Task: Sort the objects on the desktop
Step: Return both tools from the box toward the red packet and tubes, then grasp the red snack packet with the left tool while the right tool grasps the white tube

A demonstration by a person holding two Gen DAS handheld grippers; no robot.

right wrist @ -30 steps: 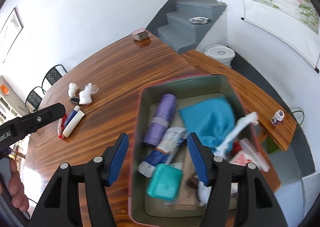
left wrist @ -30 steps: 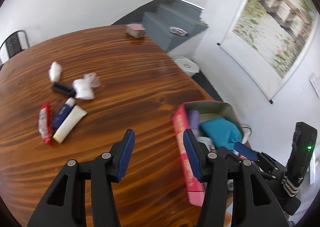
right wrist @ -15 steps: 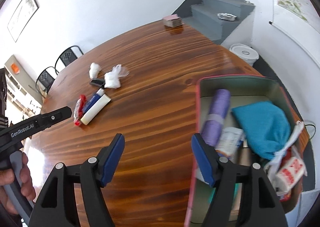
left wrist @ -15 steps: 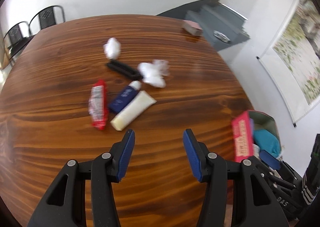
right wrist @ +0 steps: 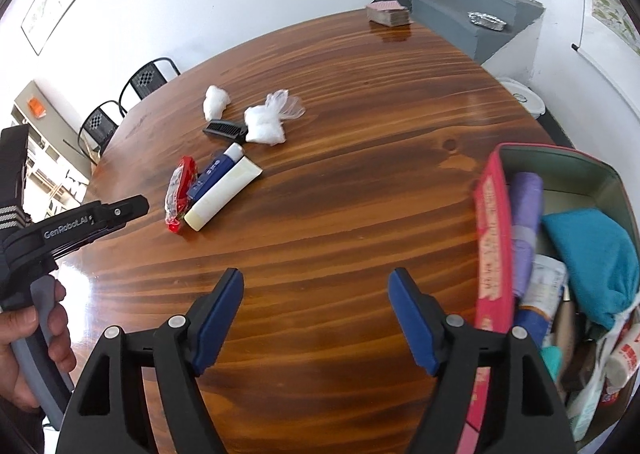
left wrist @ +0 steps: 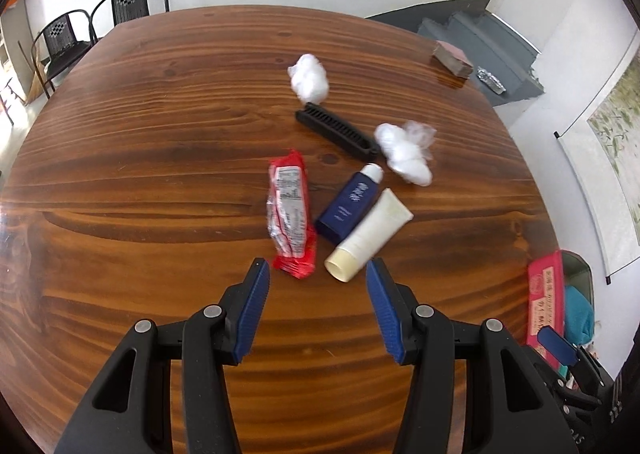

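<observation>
1. Fingers of your left gripper (left wrist: 316,274) stand part-way open with nothing between them and touch nothing; they hang over bare counter (left wrist: 140,125), just short of the cream tube (left wrist: 370,238).
2. Fingers of your right gripper (right wrist: 316,284) stand wider; their jaws have just been opening, and they hold nothing and touch nothing, with only bare wood under the gap.
3. Taking the cream tube as your landmark: the dark blue tube (left wrist: 350,201) lies touching its left side, white cap pointing away from you.
4. The red wrapper (left wrist: 290,213) lies just left of the blue tube, its near end level with the cream tube's cap end.
5. The black comb (left wrist: 336,131) lies beyond the cream tube, slanted, with one white plastic wad (left wrist: 406,153) at its right end and another white wad (left wrist: 308,77) at its far end.
6. The pink tin (right wrist: 494,238) stands well right of the cream tube, holding a teal cloth (right wrist: 592,250), a purple roll (right wrist: 526,213) and other packets.
7. Your left hand (right wrist: 24,346) grips the left gripper's handle, seen from the right wrist.
</observation>
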